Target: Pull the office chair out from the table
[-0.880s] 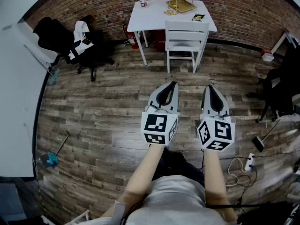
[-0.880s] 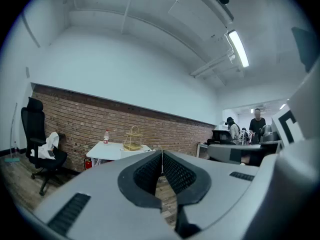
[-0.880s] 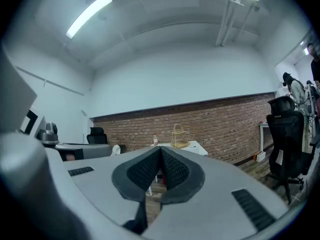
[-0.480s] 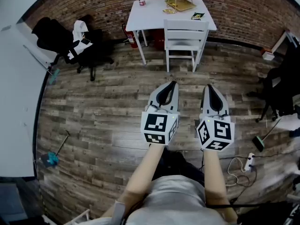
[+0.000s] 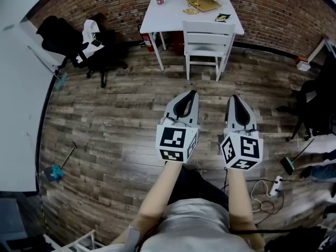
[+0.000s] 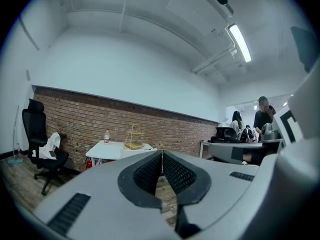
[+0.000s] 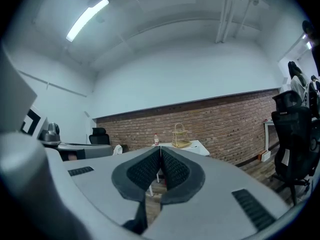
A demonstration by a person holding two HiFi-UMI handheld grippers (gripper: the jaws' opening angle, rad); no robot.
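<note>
Holding both grippers closed over the floor

The left gripper (image 5: 192, 94) and the right gripper (image 5: 234, 97) point side by side over the grey-brown wood plank floor (image 5: 115, 119). Each has its jaws pressed together on nothing, exactly as a moment ago. The black swivel office chair (image 5: 102, 56), with a white garment (image 5: 89, 33) draped on it, stands by the red brick wall (image 5: 273, 14). It is left of the white rectangular table (image 5: 173, 14) and well apart from both grippers. A white wooden slat-back chair (image 5: 207, 38) stands at the table's near edge. Compared with earlier, the view has slid slightly. Table and chairs lie a little nearer the top edge, while the grippers keep their place.
</note>
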